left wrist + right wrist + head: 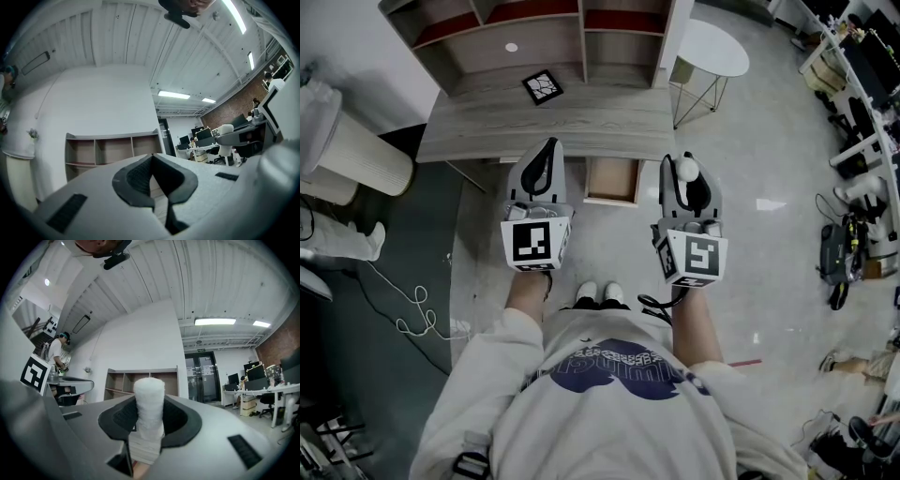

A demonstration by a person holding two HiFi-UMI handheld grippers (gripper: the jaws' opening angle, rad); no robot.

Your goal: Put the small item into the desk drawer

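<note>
Your right gripper [686, 176] clamped on the small white roll [149, 401], held beside the open drawer [612, 200] under the desk's [544, 127] front edge, drawer floor bare, your left gripper [547, 148] jaws pressed together.

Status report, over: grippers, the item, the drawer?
Left gripper shut, empty. Right gripper shut on white roll. Drawer open, roll not yet in. Nothing seen in the way.

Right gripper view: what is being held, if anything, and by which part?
The right gripper clamps a white roll around its middle, with the top end standing clear above. The left gripper is empty.
</note>
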